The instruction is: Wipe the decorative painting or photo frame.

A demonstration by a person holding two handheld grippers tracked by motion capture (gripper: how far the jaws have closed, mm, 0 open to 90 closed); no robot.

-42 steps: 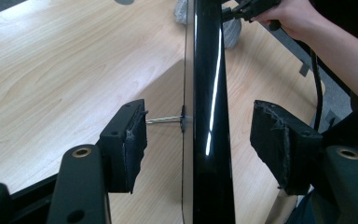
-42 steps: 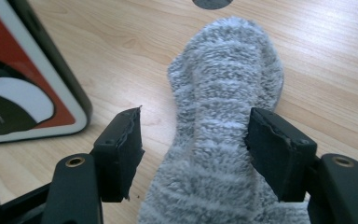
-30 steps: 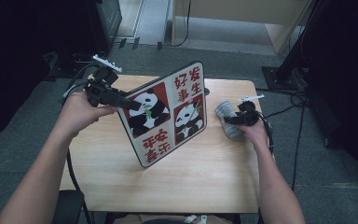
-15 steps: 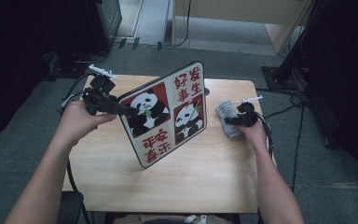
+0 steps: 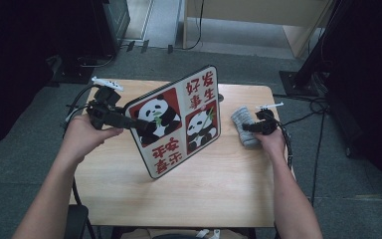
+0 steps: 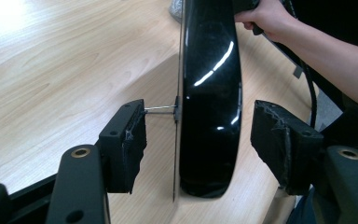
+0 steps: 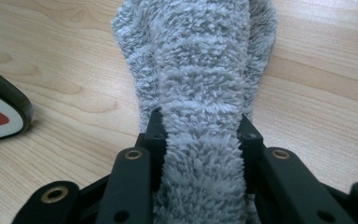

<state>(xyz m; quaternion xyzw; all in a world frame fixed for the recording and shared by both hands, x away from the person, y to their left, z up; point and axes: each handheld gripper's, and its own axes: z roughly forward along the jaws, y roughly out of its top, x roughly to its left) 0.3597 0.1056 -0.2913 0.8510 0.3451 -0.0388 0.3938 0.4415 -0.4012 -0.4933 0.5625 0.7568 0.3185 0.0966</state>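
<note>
Right tongs [image 7: 199, 135] have just been closing and now pinch a fold of the grey fluffy cloth [image 7: 196, 70], which lies on the tabletop [image 5: 204, 194] near its right edge. Left tongs [image 6: 200, 140] are open, pads [image 6: 130, 144] standing either side of the panda board [image 5: 176, 122] edge without pressing it; a thin pin juts from the board toward the left pad. Board stands tilted on its lower corner mid-tabletop, well apart from the cloth

Wooden table [image 5: 189, 194] on grey floor [image 5: 358, 209]
</note>
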